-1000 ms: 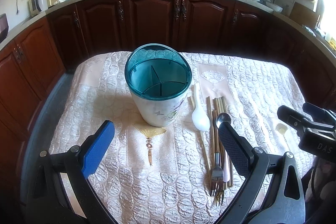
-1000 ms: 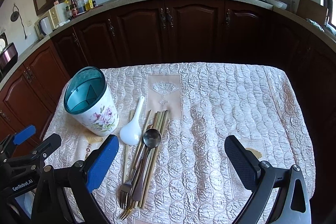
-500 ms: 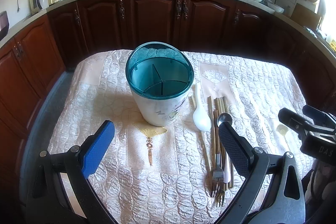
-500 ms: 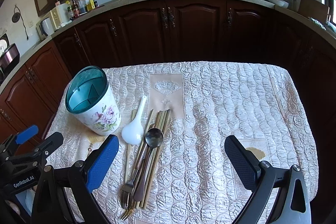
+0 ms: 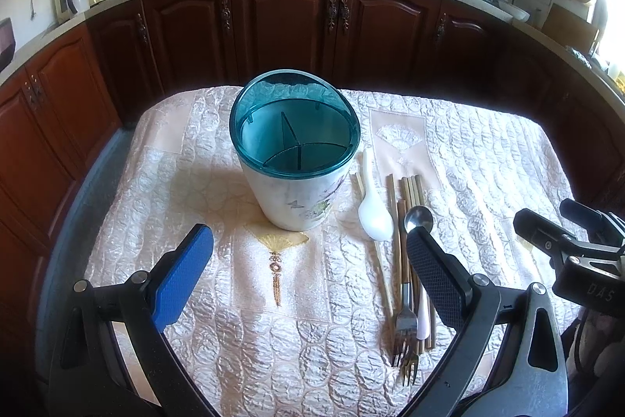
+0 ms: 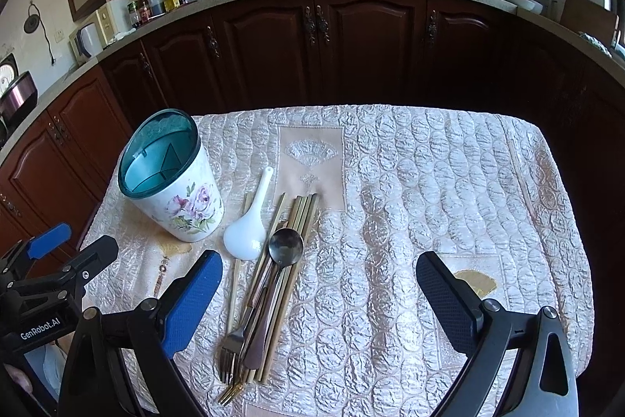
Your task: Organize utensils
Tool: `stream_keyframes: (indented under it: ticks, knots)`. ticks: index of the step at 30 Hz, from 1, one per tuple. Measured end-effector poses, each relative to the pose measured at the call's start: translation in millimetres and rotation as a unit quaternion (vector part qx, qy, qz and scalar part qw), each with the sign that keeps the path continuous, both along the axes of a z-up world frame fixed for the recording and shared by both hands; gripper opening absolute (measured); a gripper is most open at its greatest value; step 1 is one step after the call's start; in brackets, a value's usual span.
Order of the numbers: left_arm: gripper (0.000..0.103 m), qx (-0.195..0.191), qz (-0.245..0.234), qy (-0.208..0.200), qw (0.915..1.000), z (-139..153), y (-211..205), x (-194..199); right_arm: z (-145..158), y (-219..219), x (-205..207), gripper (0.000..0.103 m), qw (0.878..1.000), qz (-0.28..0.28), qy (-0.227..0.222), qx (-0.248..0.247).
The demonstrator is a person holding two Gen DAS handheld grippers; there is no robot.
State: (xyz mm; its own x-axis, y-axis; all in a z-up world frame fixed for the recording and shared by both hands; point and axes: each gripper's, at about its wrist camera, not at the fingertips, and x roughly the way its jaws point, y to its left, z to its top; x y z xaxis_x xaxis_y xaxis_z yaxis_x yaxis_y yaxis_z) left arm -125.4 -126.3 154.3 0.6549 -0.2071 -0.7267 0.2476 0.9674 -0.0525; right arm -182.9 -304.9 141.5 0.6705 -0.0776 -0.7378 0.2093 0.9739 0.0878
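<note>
A floral utensil holder (image 5: 297, 163) with a teal divided insert stands upright on a quilted tablecloth (image 6: 429, 182). Just right of the holder lie a white ceramic soup spoon (image 6: 248, 221), a metal spoon (image 6: 285, 249), forks (image 6: 230, 350) and a bundle of chopsticks (image 6: 300, 217). The left gripper (image 5: 308, 272) and right gripper (image 6: 318, 292) both hover near the holder, spread wide, holding nothing.

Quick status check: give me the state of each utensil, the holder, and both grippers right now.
Utensil holder: upright, compartments empty.
White soup spoon: flat on tablecloth.
Metal spoon: lying on the chopsticks.
Chopsticks: bundled flat.
Forks: flat, tines toward camera.
Left gripper: open, empty.
Right gripper: open, empty.
</note>
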Motion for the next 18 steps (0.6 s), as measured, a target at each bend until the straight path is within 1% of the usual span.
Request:
stream_keyframes:
  ticks: [18]
  knots:
    - [0.1, -0.002, -0.003, 0.003, 1.0, -1.7, -0.3, 1.1, -2.1, -1.5, 0.6, 0.1, 1.0, -0.002, 0.004, 0.0]
